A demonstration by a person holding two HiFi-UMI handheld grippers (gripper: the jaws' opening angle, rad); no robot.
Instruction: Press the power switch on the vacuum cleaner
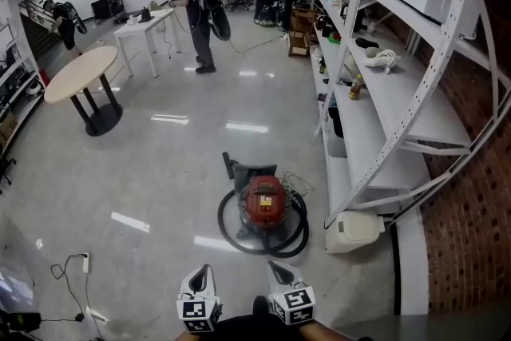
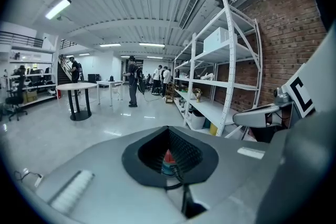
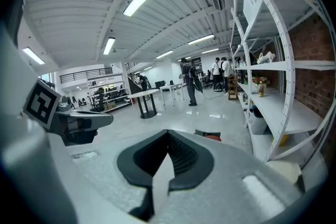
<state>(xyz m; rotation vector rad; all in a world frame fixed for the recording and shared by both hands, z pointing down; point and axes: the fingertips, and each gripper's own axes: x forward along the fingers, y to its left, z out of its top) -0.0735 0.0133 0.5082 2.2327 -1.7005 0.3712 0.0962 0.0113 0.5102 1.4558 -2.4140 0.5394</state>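
Observation:
The vacuum cleaner point(image 1: 265, 202) is a red drum on the glossy floor, its black hose point(image 1: 297, 235) coiled round its base. It stands just ahead of both grippers and apart from them. My left gripper point(image 1: 202, 274) and right gripper point(image 1: 277, 268) show at the bottom edge, side by side, both shut and holding nothing. In the left gripper view, a red and blue bit of the vacuum cleaner point(image 2: 167, 158) shows through the hollow behind the closed tips of the left gripper point(image 2: 168, 128). In the right gripper view its red top point(image 3: 212, 137) peeks over the right gripper point(image 3: 168, 132). No switch can be made out.
A white shelving rack point(image 1: 375, 104) runs along the right, with a white appliance point(image 1: 352, 230) on the floor at its foot. A round table point(image 1: 80, 72) stands at the left. A power strip with cable point(image 1: 85, 263) lies at the lower left. Several people point(image 1: 200, 8) stand far back.

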